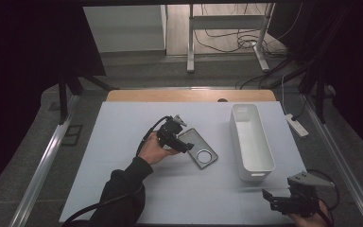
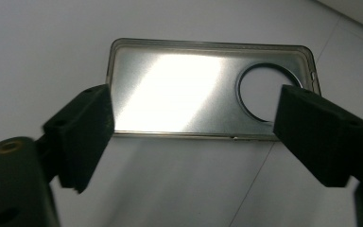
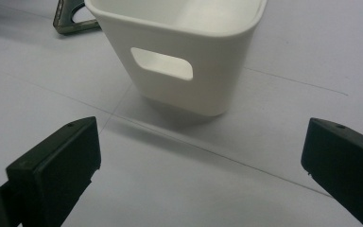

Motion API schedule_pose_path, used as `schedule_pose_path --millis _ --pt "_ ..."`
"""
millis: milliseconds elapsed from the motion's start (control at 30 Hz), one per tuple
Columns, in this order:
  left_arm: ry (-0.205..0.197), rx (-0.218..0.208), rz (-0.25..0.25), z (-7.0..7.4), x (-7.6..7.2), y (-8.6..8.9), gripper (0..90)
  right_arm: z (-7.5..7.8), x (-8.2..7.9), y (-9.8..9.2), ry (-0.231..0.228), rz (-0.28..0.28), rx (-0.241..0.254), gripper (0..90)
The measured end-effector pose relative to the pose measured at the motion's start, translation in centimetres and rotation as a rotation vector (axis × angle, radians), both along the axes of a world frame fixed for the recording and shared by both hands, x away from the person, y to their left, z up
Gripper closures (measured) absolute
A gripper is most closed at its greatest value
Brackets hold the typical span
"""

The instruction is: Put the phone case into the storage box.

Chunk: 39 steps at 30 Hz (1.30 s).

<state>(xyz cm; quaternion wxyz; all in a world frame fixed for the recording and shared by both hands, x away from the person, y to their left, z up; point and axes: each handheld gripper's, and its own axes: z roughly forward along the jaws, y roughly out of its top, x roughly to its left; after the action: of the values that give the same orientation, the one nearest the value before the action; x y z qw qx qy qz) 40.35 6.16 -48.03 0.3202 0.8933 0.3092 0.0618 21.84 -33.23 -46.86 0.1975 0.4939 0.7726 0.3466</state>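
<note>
My left gripper (image 2: 189, 137), jaws wide with nothing yet between them, hovers just before the phone case (image 2: 208, 90) lying flat mid-frame, its long axis across the jaws, while my right gripper (image 1: 283, 201), also open and empty, waits lower right.

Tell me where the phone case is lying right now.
In the high view, the phone case lies flat mid-table, left of the white bin, just beyond the left gripper.
</note>
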Motion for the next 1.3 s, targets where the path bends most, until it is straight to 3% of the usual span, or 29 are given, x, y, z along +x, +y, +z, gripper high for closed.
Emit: schedule_pose_path --millis 33,167,233,333,367,433,733,967,1167,1300 --pt "-0.002 0.015 -0.007 0.0 0.1 0.0 17.6 0.0 0.0 0.0 0.000 0.000 0.000 0.0" --pt "0.004 0.017 -0.008 0.1 0.4 -0.2 49.6 0.0 0.0 0.0 0.001 0.001 0.001 0.0" --pt "0.027 0.013 -0.004 0.0 0.6 -0.3 60.0 0.0 0.0 0.0 0.002 0.000 0.002 0.0" --pt "0.025 0.036 -0.009 -0.1 0.8 -0.5 79.3 0.0 0.0 0.0 0.004 0.000 0.002 0.0" --pt "0.033 0.038 -0.012 -0.2 0.8 -0.6 79.3 0.0 0.0 0.0 0.005 0.000 0.001 0.0" --pt "0.033 0.046 -0.008 -0.5 0.9 -0.8 88.3 0.0 0.0 0.0 0.006 0.003 -0.001 0.0" --pt "0.046 0.070 0.013 -1.5 1.8 -1.4 89.4 0.0 0.1 -0.1 0.012 -0.001 0.006 0.0" --pt "0.028 0.104 0.028 -2.6 2.5 -1.4 89.4 0.0 0.1 -0.1 0.013 0.000 0.007 0.0" --pt "0.040 0.091 0.065 -3.5 2.8 -0.5 89.4 0.0 0.1 -0.1 0.010 0.001 0.008 0.0" --pt "0.046 0.080 0.057 -3.7 2.9 -0.2 89.4 0.0 0.1 0.0 0.012 0.003 0.005 0.0"
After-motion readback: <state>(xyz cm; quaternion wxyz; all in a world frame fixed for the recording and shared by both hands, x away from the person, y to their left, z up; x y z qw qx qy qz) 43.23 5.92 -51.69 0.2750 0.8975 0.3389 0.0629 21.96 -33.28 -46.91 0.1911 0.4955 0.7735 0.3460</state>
